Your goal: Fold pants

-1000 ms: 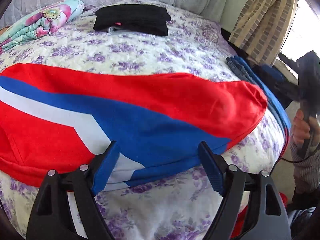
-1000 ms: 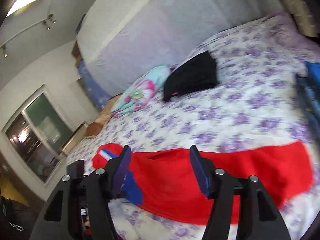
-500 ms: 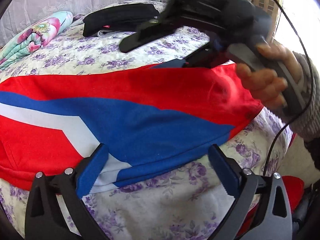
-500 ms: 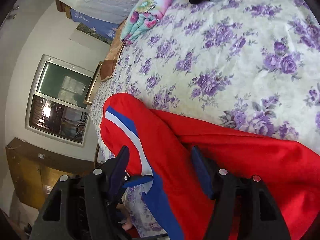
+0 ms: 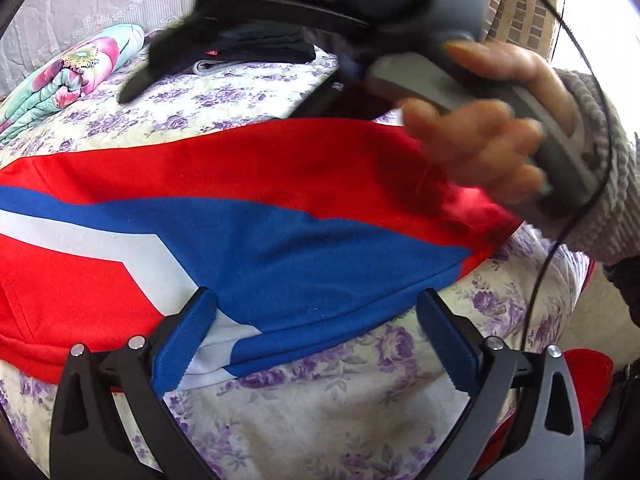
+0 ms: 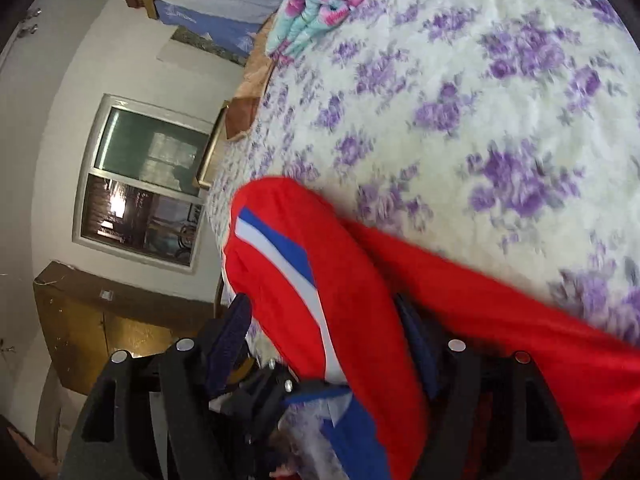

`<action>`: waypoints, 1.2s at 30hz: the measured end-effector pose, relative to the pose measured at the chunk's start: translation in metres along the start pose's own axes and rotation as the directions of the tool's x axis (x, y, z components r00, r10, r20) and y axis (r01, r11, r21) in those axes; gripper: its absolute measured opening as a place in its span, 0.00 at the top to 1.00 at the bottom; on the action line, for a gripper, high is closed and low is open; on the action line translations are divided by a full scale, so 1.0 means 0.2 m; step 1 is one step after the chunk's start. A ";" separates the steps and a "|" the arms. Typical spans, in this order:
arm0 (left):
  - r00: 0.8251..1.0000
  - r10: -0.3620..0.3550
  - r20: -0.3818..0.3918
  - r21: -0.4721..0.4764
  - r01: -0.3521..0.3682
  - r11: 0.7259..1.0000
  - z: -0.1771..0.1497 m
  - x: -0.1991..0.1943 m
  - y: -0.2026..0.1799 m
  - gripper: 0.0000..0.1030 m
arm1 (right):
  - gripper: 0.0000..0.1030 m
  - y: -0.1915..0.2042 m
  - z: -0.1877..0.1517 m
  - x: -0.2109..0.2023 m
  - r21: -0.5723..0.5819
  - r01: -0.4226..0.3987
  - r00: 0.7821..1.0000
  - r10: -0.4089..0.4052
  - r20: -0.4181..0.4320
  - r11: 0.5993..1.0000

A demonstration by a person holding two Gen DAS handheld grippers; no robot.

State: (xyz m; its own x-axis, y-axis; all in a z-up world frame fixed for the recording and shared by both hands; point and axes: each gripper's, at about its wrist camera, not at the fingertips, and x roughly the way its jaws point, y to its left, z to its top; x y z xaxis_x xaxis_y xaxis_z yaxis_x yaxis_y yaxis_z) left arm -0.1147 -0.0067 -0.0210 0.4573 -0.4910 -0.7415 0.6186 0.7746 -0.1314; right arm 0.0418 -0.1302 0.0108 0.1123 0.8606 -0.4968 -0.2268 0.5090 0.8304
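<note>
Because the pants point(image 5: 248, 216) are a soft, light jersey in red with blue and white panels, they will probably sag and crease wherever they are lifted, so a hold near a hem or the waistband edge, pinching both layers together, looks the safest way to carry a fold over without the cloth sliding apart. They lie spread flat across the bed point(image 5: 360, 420), on its purple-flowered cover, with one end close to the near edge. The left hand-held gripper point(image 5: 316, 340) hangs just above the pants' near blue-and-white edge with its jaws spread wide, holding nothing; whether the left pad brushes the cloth cannot be told. The right hand-held gripper point(image 6: 326, 340) sits at the far red end of the garment, jaws apart, with a raised fold of red cloth standing between the two blue pads; it is not yet clamped, and contact with the fabric is hard to judge in the blur. In the left wrist view the person's right hand point(image 5: 492, 148) grips that tool's handle low over the red fabric. A rolled floral blanket point(image 5: 72, 76) and a dark folded garment point(image 5: 256, 52) lie well apart, toward the head of the bed.
</note>
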 end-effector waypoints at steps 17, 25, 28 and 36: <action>1.000 -0.003 0.011 0.004 0.003 1.000 -0.01 -0.01 0.00 0.05 | 0.32 -0.06 -0.07 -0.14 0.060 0.100 0.993 -0.096 -0.061 0.993; 1.000 -0.001 0.011 0.006 0.001 1.000 -0.02 -0.01 -0.01 0.05 | 0.28 -0.03 0.00 0.11 0.104 -0.019 0.998 0.025 -0.058 0.994; 1.000 0.001 0.012 0.007 -0.002 1.000 -0.01 -0.01 -0.01 0.05 | 0.29 -0.03 0.11 0.05 0.100 -0.039 0.995 0.029 0.099 0.994; 1.000 -0.005 0.018 0.002 0.004 1.000 -0.03 -0.02 -0.01 0.05 | 0.52 -0.15 0.20 -0.03 0.148 0.000 0.994 -0.016 0.109 0.989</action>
State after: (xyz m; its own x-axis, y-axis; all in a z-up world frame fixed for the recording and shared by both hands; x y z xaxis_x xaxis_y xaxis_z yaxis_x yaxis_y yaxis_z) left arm -0.1205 -0.0043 -0.0218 0.4658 -0.5015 -0.7291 0.6221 0.7715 -0.1332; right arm 0.0870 -0.1502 -0.0017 0.2210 0.8492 -0.4796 -0.0809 0.5060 0.8587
